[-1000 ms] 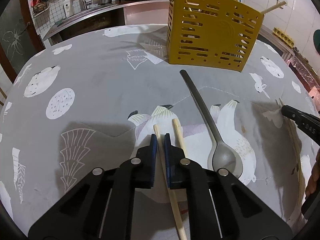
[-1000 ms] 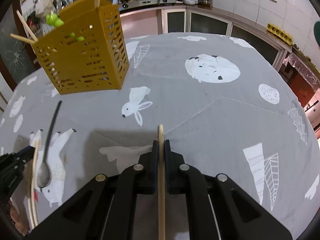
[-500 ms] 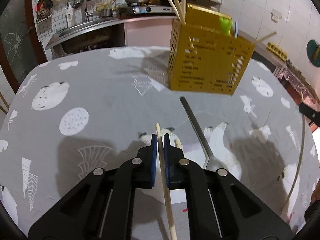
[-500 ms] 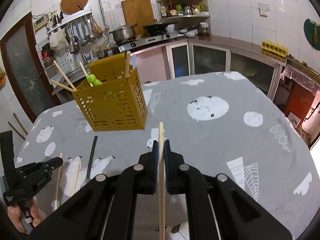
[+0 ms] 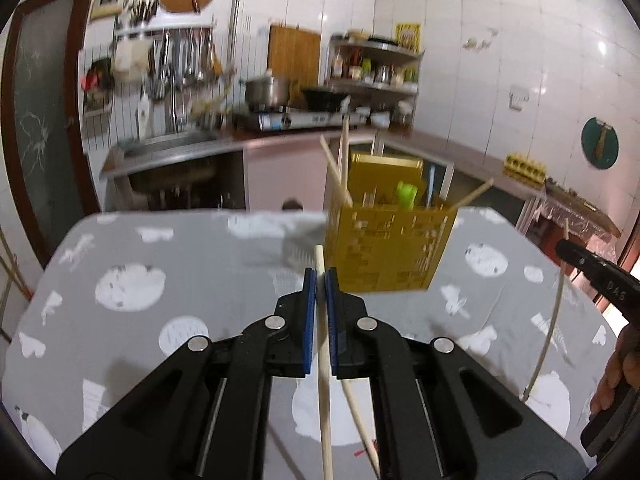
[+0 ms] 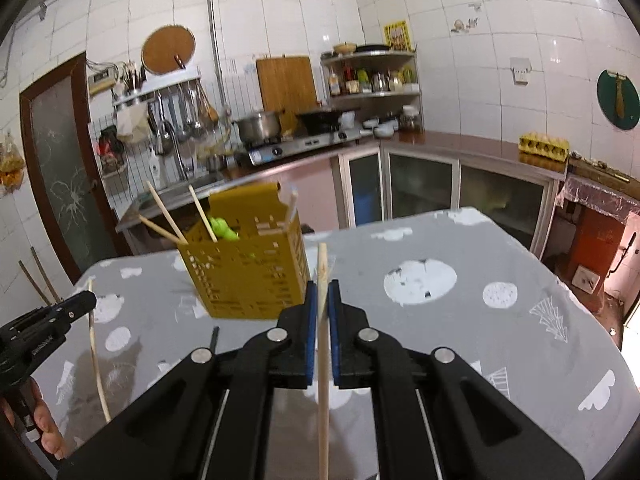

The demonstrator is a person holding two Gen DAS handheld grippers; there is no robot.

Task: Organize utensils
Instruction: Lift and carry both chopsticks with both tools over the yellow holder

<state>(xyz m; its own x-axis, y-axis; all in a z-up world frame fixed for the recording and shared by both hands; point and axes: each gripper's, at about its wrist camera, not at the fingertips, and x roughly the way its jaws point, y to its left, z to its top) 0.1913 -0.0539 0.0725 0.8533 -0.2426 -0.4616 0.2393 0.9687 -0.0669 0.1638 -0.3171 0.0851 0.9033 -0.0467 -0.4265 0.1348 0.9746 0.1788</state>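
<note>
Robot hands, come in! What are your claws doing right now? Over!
Left claw shut on a chopstick. Right claw shut on another chopstick. Yellow holder ahead on the table, nothing between. Over.

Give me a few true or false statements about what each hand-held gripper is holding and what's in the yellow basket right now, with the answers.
1. The left hand-held gripper is shut on a chopstick. True.
2. The right hand-held gripper is open with nothing in it. False: it is shut on a chopstick of its own.
3. The yellow basket has chopsticks sticking out of its top. True.
4. The basket lies tipped over on the table. False: it stands upright.
5. Something green sits inside the basket. True.
6. A second chopstick lies on the table below the left gripper. True.
</note>
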